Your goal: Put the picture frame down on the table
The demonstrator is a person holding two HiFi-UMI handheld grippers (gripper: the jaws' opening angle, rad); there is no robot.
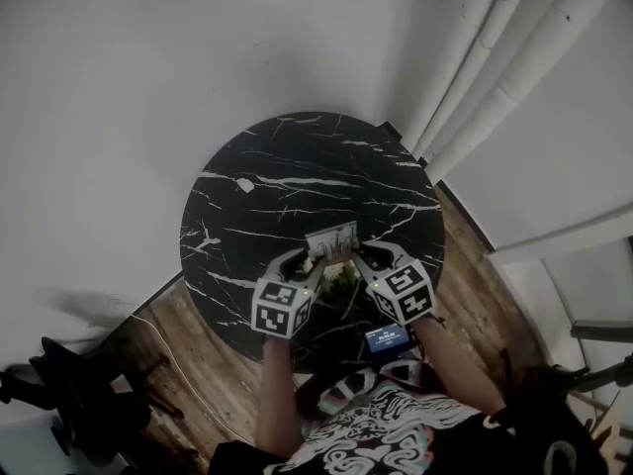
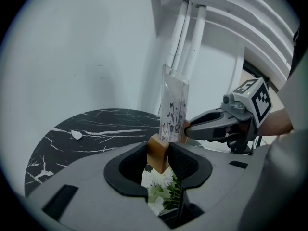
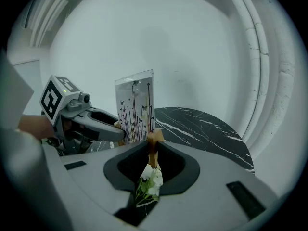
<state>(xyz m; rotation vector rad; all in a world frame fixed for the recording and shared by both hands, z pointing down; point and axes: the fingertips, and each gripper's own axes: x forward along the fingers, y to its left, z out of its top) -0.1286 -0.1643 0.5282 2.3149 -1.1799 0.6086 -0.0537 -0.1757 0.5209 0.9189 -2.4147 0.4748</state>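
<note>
- Black marble table (image 1: 247,196), round, stands on a wood floor (image 1: 198,364) beside a white wall (image 1: 148,67).
- Frame (image 1: 331,240): a clear panel printed with thin stems and butterflies, with a wooden foot at each lower corner. It stands upright over the near part of the table, between the two grippers. I cannot tell whether it touches the top.
- Left gripper (image 2: 159,160) has its jaws pressed on one foot (image 2: 158,153), and the block keeps them a fair way apart.
- Right gripper (image 3: 153,153) has its jaws closed on the other foot, from the opposite side.
- White flowers (image 2: 159,179) with green leaves show below the jaws, under the frame.
</note>
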